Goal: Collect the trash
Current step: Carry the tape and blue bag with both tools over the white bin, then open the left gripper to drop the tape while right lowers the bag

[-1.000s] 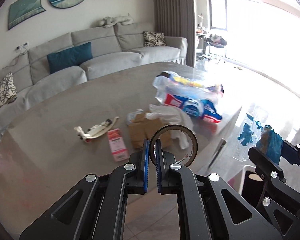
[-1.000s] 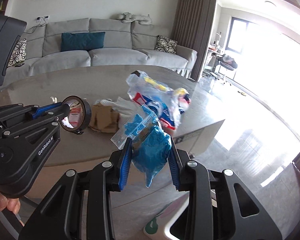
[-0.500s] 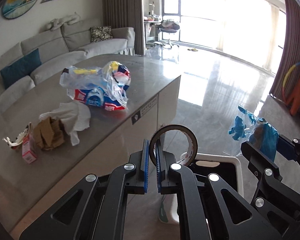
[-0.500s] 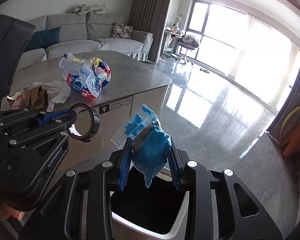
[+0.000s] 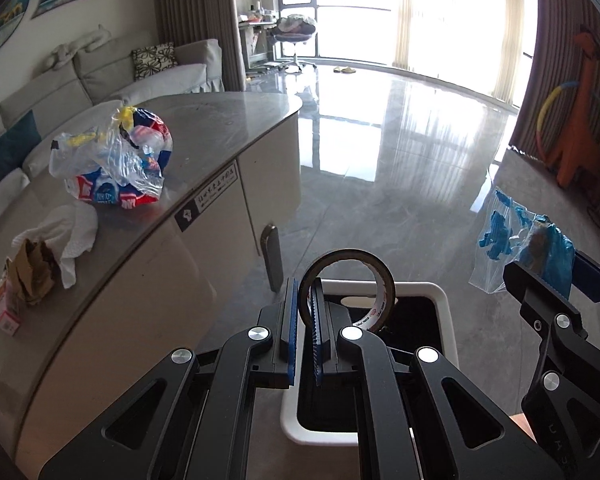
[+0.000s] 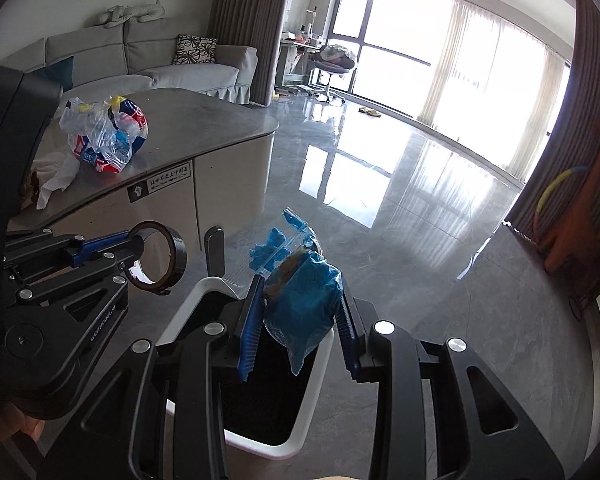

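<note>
**Both tongs loaded above the bin**

The left gripper (image 5: 303, 312) is clamped on the wall of a tape roll (image 5: 348, 288), a light, stiff ring best pinched through its band. The right gripper (image 6: 298, 320) squeezes a blue plastic bag (image 6: 304, 304), soft, light and crumpling, taken at its bulk. The white bin (image 5: 440, 304) gapes at 6 o'clock beneath both; the roll projects toward 12 o'clock.
</note>
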`<action>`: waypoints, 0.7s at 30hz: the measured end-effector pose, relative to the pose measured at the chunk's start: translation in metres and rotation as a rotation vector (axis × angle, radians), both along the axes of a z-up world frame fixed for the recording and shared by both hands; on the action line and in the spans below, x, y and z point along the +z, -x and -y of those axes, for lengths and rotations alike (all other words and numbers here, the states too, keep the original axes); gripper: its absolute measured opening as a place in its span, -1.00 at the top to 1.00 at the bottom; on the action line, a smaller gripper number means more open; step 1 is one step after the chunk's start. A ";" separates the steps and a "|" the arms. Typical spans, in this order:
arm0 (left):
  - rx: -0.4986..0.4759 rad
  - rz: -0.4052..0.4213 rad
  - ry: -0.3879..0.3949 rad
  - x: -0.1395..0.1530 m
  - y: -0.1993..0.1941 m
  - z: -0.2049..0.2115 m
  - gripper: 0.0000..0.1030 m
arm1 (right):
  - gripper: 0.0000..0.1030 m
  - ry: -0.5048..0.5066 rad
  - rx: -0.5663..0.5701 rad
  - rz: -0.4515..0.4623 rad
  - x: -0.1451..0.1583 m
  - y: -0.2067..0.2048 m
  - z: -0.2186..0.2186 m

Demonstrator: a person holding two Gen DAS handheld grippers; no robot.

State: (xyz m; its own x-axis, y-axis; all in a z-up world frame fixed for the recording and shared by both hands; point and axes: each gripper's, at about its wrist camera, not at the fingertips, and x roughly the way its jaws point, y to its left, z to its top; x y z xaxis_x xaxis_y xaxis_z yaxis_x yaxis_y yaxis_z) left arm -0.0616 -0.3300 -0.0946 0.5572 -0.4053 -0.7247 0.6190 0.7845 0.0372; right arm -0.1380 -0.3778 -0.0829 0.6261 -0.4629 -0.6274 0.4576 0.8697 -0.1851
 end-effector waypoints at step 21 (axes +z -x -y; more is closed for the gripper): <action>-0.097 -0.072 -0.105 -0.044 0.010 0.051 0.84 | 0.32 -0.013 -0.079 -0.027 -0.014 0.002 0.025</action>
State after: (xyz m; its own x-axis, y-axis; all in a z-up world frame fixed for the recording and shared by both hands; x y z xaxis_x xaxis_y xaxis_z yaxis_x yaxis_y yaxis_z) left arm -0.0715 -0.3807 -0.1388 0.4638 -0.3747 -0.8028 0.6960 0.7147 0.0685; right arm -0.1396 -0.4024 -0.0967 0.5705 -0.5021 -0.6499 0.5196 0.8335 -0.1879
